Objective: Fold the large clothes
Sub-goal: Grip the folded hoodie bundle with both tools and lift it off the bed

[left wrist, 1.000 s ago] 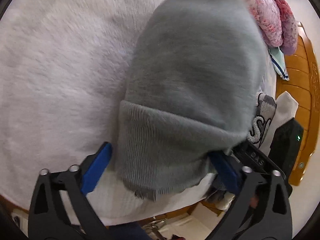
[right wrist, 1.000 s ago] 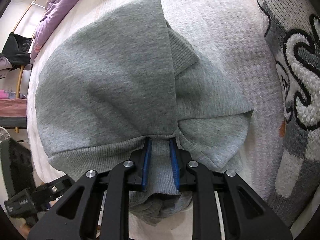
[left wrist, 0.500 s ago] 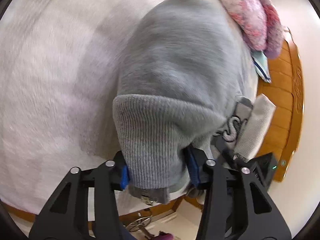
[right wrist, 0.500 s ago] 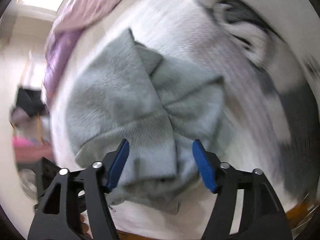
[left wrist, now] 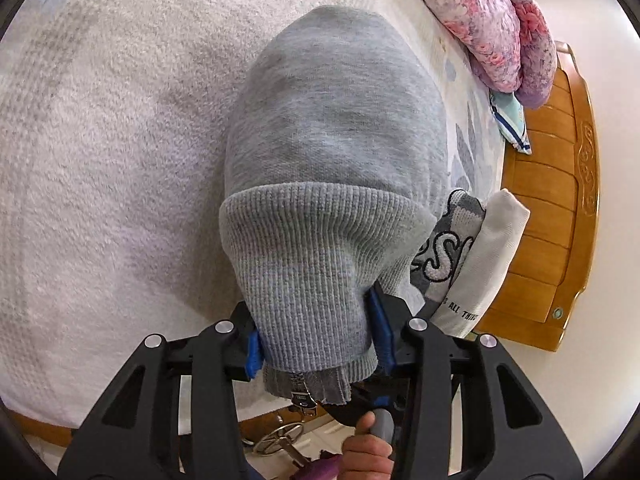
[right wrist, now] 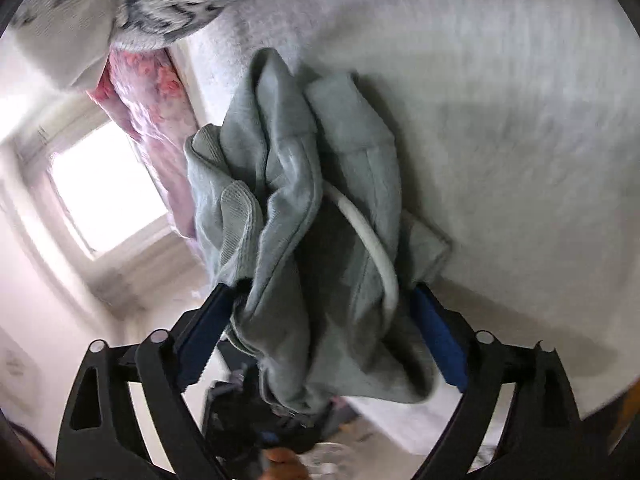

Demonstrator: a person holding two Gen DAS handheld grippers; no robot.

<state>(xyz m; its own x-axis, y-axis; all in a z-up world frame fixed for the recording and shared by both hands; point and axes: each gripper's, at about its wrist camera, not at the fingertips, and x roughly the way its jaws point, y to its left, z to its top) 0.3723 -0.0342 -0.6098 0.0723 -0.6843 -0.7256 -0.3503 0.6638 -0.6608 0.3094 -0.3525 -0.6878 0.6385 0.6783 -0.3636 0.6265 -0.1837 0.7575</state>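
Note:
A folded grey hoodie [left wrist: 336, 128] lies on the white fleece bed cover [left wrist: 104, 152]. My left gripper [left wrist: 314, 344] is shut on its ribbed hem [left wrist: 312, 264], with the zipper end hanging below the pads. In the right wrist view the hoodie [right wrist: 316, 208] hangs bunched and lifted, with a white drawstring across it. My right gripper [right wrist: 322, 320] is open, its blue pads wide apart on either side of the bunched cloth.
A grey patterned sweater [left wrist: 448, 248] and a folded white garment [left wrist: 488, 256] lie at the bed's right edge. A pink floral quilt [left wrist: 492, 20] lies at the far right. The wooden bed frame [left wrist: 556, 208] runs behind them. A window [right wrist: 104, 184] shows at left.
My left gripper closed from wide open onto the ribbed hem. My right gripper let go of the hem and opened wide, then swung round as the hoodie rose off the bed.

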